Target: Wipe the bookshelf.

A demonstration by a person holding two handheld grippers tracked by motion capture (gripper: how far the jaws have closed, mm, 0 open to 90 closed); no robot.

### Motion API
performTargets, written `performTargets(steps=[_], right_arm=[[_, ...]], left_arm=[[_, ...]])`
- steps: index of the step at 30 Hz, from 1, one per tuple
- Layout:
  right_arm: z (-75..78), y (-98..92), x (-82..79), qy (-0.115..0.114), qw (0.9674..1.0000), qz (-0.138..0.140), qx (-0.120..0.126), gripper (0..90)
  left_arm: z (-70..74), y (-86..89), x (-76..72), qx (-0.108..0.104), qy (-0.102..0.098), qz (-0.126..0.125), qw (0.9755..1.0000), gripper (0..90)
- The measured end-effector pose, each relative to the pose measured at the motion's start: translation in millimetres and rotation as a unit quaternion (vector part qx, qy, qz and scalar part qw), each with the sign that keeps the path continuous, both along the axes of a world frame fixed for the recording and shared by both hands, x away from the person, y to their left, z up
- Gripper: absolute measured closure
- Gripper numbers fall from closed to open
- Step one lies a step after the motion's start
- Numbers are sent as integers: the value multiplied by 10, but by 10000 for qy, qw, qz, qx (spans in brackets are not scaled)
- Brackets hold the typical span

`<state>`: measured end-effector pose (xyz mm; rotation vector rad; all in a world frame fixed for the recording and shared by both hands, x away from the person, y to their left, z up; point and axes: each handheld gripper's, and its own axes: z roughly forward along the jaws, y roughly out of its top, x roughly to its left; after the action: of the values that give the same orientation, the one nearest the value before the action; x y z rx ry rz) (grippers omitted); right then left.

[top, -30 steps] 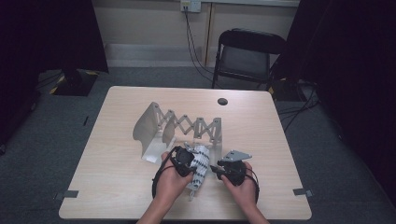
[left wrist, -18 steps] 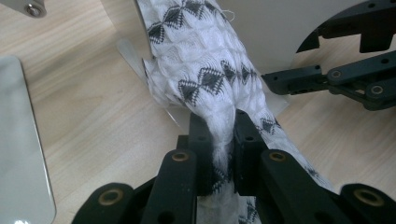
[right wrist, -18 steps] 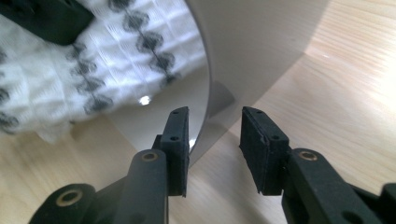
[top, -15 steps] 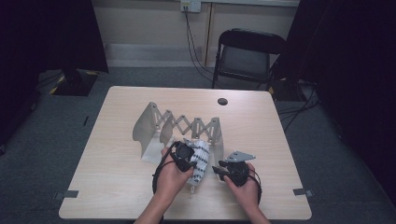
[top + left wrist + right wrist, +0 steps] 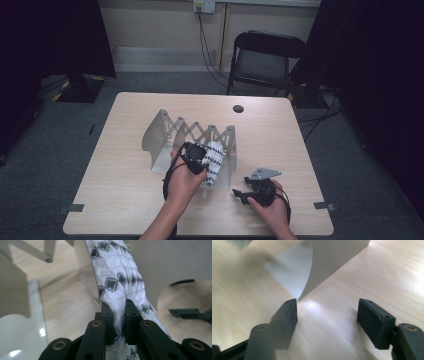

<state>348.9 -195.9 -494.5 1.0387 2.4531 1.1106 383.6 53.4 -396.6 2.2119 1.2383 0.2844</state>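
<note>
The white sock point(image 5: 212, 164) with black diamond patterns hangs lengthwise from the left gripper point(image 5: 196, 156), just in front of the near right end of the grey accordion rack point(image 5: 197, 132) that stands in the middle of the counter point(image 5: 125, 195). Its lower end trails down toward the counter beside the person's left hand point(image 5: 182, 182). In the left gripper view the sock point(image 5: 117, 277) runs up and away from the left gripper point(image 5: 117, 315), whose jaws are drawn in narrow and pinch a bunched fold of the knit between the pads; the fabric bulges out on either side of them. The rack's grey panel point(image 5: 13, 282) and a glossy pale base plate point(image 5: 22, 340) lie off to the left in that view. The right gripper point(image 5: 245, 194) sits low over the counter, well apart from the sock and to its right, held in the right hand point(image 5: 270, 205). Its jaws have just been opening; in the right gripper view the right gripper point(image 5: 327, 315) stands wide with nothing between the pads, only bare wood, and a curved grey sheet point(image 5: 329, 262) stands beyond its tips.
</note>
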Motion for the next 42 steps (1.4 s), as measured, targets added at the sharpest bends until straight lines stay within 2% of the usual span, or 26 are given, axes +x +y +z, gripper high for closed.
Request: performTargets(steps=[7, 12, 14, 15, 18, 19, 20, 21, 22, 24, 28, 29, 30, 31, 32, 34, 38, 41, 42], right_arm=[[7, -19, -80, -15, 9998, 155, -143, 293], [6, -38, -103, -72, 9994, 191, -294, 261], [-1, -58, -109, -93, 9994, 186, -282, 250], [-7, -66, -112, -115, 9994, 179, -262, 243], [-30, -83, -119, -175, 9995, 179, -196, 202], [-41, -87, -121, -199, 9995, 169, -179, 187], [-46, -89, -122, -202, 9995, 160, -155, 183], [-46, -89, -122, -202, 9995, 160, -155, 183], [-46, -89, -120, -196, 9995, 181, -185, 159], [-48, -84, -119, -186, 9994, 208, -194, 143], [-50, -81, -118, -178, 9994, 219, -200, 131], [-50, -81, -118, -178, 9994, 221, -202, 131], [-50, -81, -118, -177, 9994, 222, -201, 130], [-50, -81, -118, -177, 9994, 222, -201, 130], [-51, -80, -118, -178, 9994, 224, -202, 129], [-51, -80, -117, -176, 9994, 223, -200, 129], [-51, -80, -117, -179, 9994, 224, -200, 128], [-51, -81, -118, -175, 9994, 231, -201, 128], [-51, -81, -117, -180, 9994, 232, -204, 128]], left_arm=[[15, 63, 33, -32, 19, 105, 9999, 815], [149, -2, -6, -83, -72, -10, 9999, 815], [269, -55, -15, -73, -193, -43, 9998, 815], [269, -55, -15, -73, -193, -43, 9998, 815], [419, -92, 28, -59, -277, -12, 9996, 815], [419, -92, 28, -59, -277, -12, 9996, 814], [493, -105, 51, -48, -352, 32, 9994, 815], [493, -105, 51, -48, -352, 32, 9994, 814], [553, -119, 67, -46, -432, 47, 9990, 814], [566, -142, 81, -7, -424, 23, 9991, 814], [469, -180, 113, 59, -307, 11, 9995, 814], [360, -203, 126, 136, -270, 20, 9995, 814], [296, -213, 132, 136, -214, -1, 9997, 814], [296, -213, 132, 136, -214, -1, 9997, 814], [165, -237, 135, 186, -106, 24, 9998, 814], [50, -253, 131, 217, -49, 44, 9997, 814], [-132, -282, 104, 226, 94, 22, 9997, 815], [-203, -294, 92, 255, 143, 22, 9996, 815], [-265, -298, 85, 273, 154, 32, 9995, 815]])
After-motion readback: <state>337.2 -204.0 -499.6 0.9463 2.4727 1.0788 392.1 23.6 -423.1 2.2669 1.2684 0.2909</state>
